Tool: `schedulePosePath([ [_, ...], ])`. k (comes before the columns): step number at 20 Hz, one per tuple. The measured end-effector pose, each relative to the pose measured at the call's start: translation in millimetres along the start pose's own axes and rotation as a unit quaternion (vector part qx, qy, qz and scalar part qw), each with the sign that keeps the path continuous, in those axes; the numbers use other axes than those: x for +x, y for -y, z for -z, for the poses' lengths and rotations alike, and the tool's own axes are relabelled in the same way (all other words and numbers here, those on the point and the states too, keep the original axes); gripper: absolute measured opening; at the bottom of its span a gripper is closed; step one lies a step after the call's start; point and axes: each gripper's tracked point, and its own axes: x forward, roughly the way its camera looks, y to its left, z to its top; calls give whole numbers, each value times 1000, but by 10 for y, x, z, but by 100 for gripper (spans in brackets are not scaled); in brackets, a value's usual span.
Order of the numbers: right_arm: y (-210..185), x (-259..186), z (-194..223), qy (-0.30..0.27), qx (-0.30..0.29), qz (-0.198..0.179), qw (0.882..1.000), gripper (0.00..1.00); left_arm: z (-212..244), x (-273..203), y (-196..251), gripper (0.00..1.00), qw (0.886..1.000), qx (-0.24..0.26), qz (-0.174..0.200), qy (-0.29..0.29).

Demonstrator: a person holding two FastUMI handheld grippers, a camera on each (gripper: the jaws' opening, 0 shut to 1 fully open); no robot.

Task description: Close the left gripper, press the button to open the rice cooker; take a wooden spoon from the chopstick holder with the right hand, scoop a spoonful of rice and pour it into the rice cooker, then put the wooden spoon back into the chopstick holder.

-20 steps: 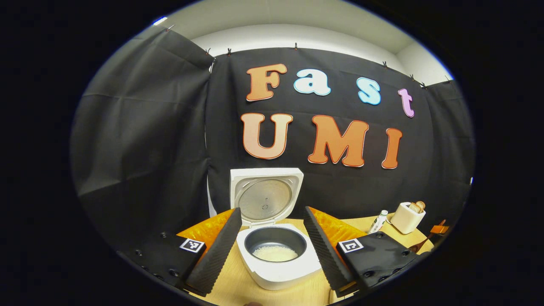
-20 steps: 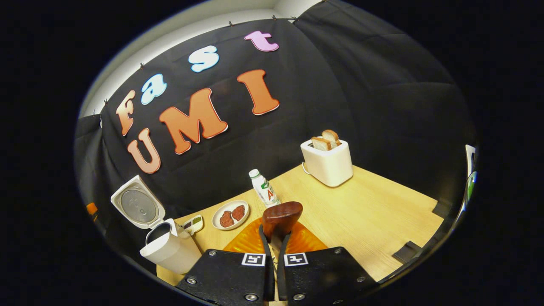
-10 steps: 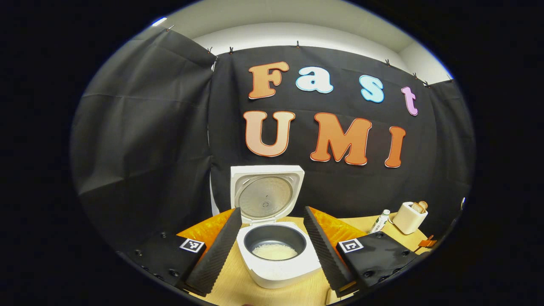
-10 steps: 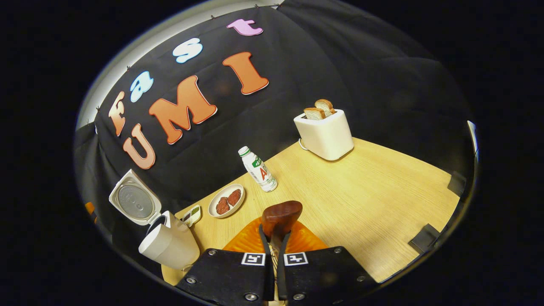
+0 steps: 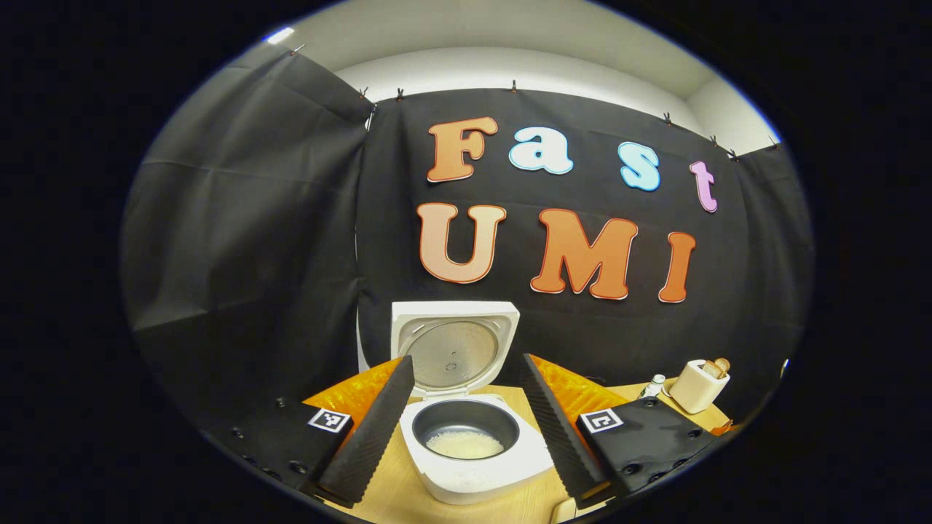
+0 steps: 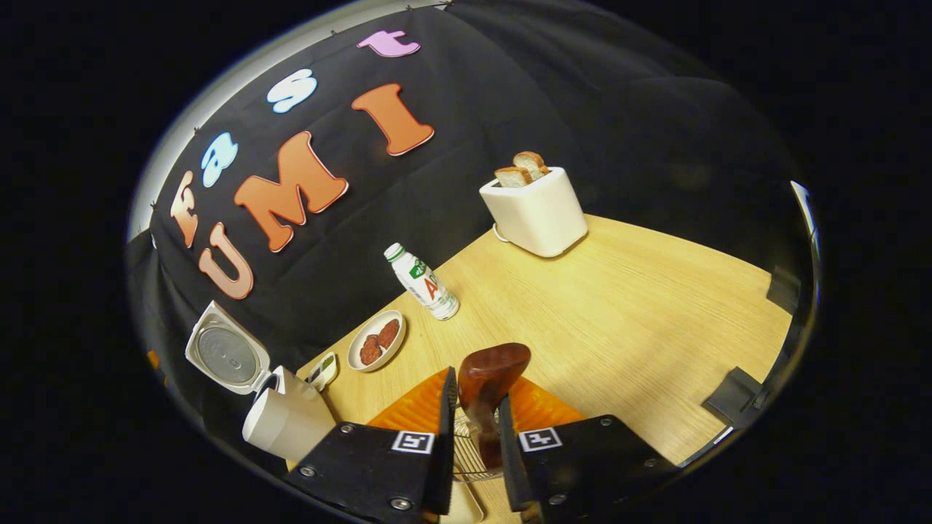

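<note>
1. Two fingers of the left gripper (image 5: 466, 426) stand spread wide, framing the open rice cooker (image 5: 473, 451) with rice in its pot.
2. The right gripper (image 6: 473, 437) has parted slightly around the wooden spoon (image 6: 486, 386), which stands in the wire chopstick holder (image 6: 466, 455); contact is unclear.

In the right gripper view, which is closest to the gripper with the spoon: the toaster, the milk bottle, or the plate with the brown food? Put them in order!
From the right gripper:
1. Plate, just ahead, to the left.
2. Bottle, a little farther, beside the plate; these two are close, so the order is a near call.
3. Toaster, farthest, at the table's back edge by the cloth wall.
</note>
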Motion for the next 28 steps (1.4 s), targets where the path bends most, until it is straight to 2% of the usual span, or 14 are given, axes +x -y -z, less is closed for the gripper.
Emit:
schedulePosePath([
  [1,15,-33,-33,2,4,2,1000,25,-21,34,24,98,1000,1,3,1],
  [2,-1,-59,-49,5,7,-3,1000,51,-38,75,57,99,1000,0,6,-2],
  [3,-6,-99,-85,9,5,-6,1000,58,-21,116,90,99,1000,-1,9,-8],
  [4,18,-140,-119,13,-1,-1,1000,75,-28,159,113,99,1000,-1,10,-11],
  [6,85,-184,-202,22,-18,17,999,94,-106,276,143,100,1000,5,11,-12],
  [11,153,-392,-449,50,-46,48,997,95,-477,785,193,98,1000,14,10,9],
  [16,200,-618,-651,73,-35,64,995,95,-803,1450,206,99,1000,12,4,16],
  [19,221,-690,-731,84,-30,77,993,94,-820,1842,195,99,1000,-12,11,-3],
  [23,233,-799,-796,98,-38,94,990,95,-750,2401,24,100,1000,-17,-11,-23],
  [27,280,-902,-829,105,-40,112,987,95,-471,2820,-51,98,996,-38,-13,-74],
  [28,306,-926,-854,108,-39,117,986,95,-439,2884,-89,98,996,-29,-20,-82],
])
